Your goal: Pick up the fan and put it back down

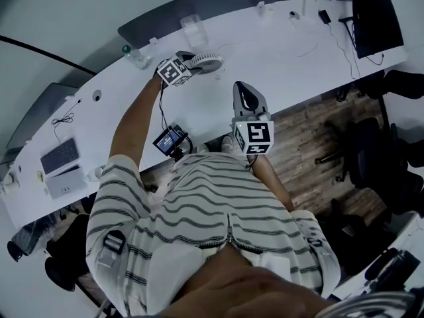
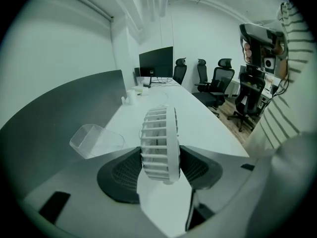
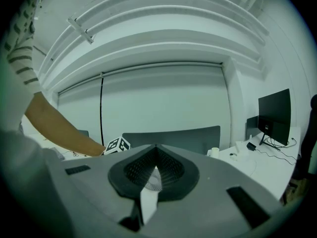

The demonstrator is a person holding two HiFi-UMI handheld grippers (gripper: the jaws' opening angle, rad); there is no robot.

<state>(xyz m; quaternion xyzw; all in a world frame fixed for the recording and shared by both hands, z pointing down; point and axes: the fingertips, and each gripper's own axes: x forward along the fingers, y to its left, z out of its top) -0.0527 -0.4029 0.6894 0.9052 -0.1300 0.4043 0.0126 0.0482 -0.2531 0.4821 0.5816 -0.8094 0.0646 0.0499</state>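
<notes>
On the table [image 2: 193, 115], fan [image 2: 158, 133] upright, between jaws of left gripper [image 2: 161, 153]

The white desk [image 1: 278, 52] bears fan [image 1: 207, 62], clear box [image 1: 193, 30], monitor [image 1: 376, 17].

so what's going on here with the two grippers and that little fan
A person in a striped shirt holds a gripper in each hand at a long white desk. The left gripper reaches down to a small white fan that seems to stand on the desk. Its jaws are wide apart either side of the fan, apparently not clamping it. The right gripper hangs near the desk edge, jaws together and empty.
</notes>
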